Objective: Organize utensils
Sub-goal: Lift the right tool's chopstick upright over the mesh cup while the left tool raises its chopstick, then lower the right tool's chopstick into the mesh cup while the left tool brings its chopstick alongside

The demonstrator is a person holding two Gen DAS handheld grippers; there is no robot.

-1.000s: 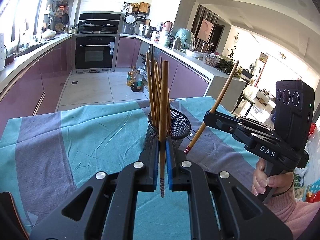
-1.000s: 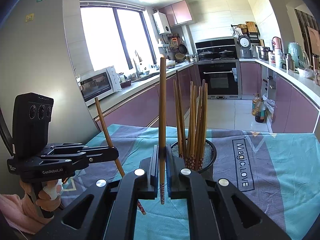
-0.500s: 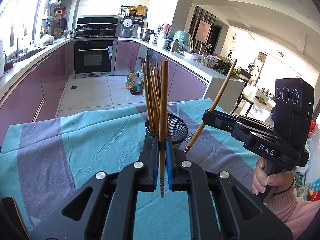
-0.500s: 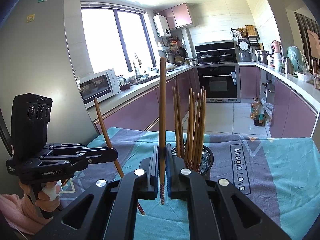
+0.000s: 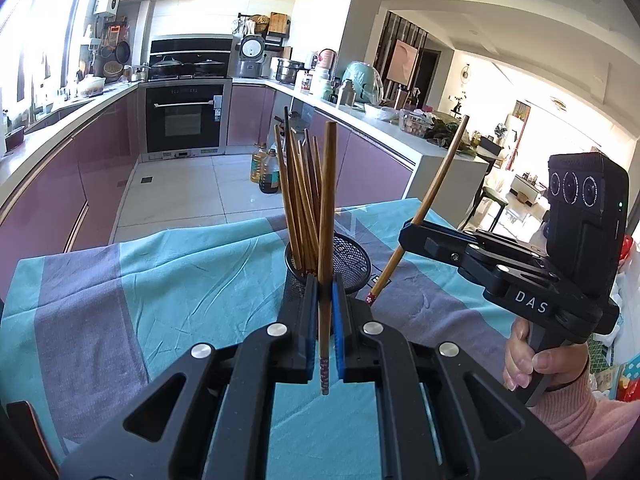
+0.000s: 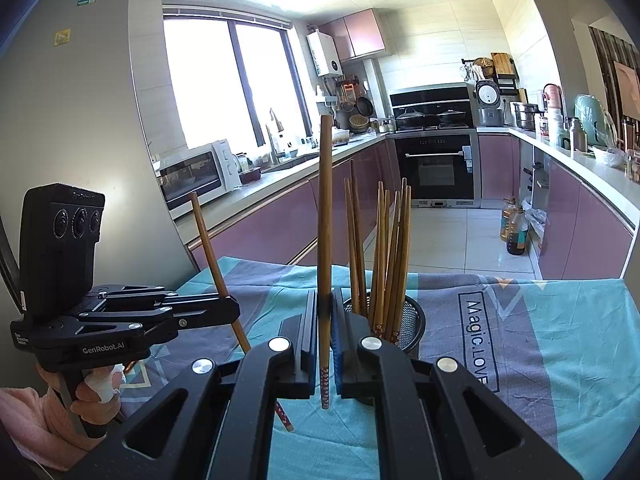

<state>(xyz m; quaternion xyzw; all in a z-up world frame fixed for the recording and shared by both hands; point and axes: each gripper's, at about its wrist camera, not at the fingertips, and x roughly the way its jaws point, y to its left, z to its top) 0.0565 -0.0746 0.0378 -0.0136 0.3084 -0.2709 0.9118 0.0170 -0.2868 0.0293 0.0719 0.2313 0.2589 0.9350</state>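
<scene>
I have one wooden chopstick (image 5: 326,216) pinched upright in the left gripper (image 5: 325,336), and a second chopstick (image 6: 325,216) clamped the same way in the right gripper (image 6: 325,344); both sets of jaws are drawn in narrow on the slim shafts, gripping low down, just above the patterned ends that hang below the pads. I judge these sticks light and stiff, smooth enough to swivel or slide in the pads if I tilt too fast, so a hold near the lower third, as now, seems right for steering the decorated tip downward. They are long brown tapered rods with a small red-and-white flecked band at the thin end. Just beyond the left gripper stands the black mesh holder (image 5: 352,256), already carrying a loose bundle of matching chopsticks (image 5: 300,196) that lean fanwise against its rim. The holder sits on a teal and grey tablecloth (image 5: 180,292). Seen from the left camera, the right gripper's stick slants beside the holder, its tip near the cloth. Behind all this runs a kitchen with purple cabinets (image 5: 100,160) and a built-in oven (image 5: 184,120).
</scene>
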